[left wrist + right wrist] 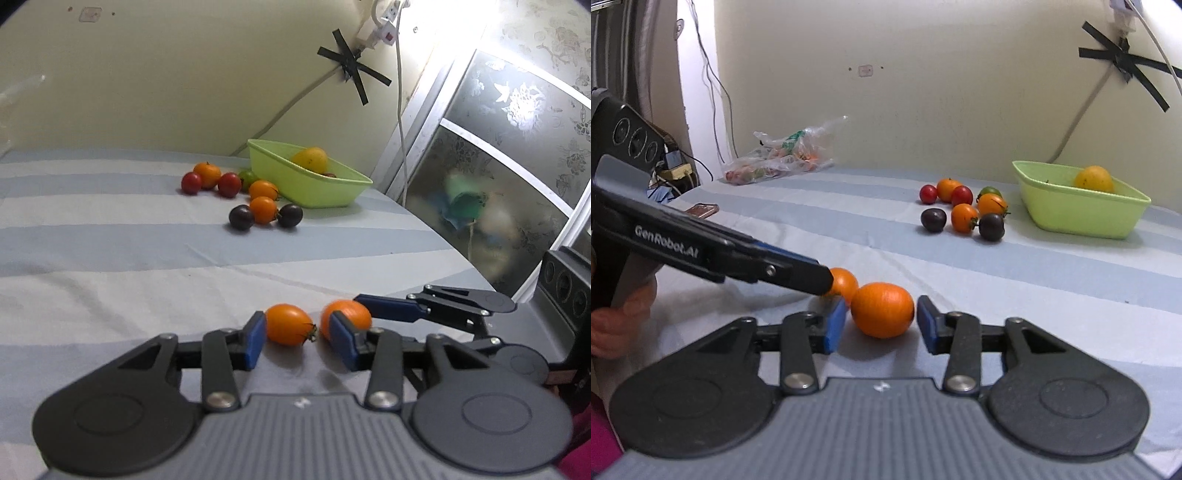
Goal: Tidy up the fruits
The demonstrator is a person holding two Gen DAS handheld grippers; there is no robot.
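Two orange tomatoes lie side by side on the striped cloth. My left gripper (299,338) is open, its blue pads either side of the left tomato (290,324), apart from the right pad. My right gripper (881,325) is open around the other tomato (882,309), with a gap at its right pad; that tomato also shows in the left wrist view (347,314). A green bowl (295,173) at the far right holds a yellow fruit (310,158). A cluster of red, orange, green and dark tomatoes (264,208) lies beside it.
A clear plastic bag (783,155) with more tomatoes lies at the far left by the wall. The table's right edge meets a patterned glass door (498,155). A cable (400,110) hangs from a taped wall socket.
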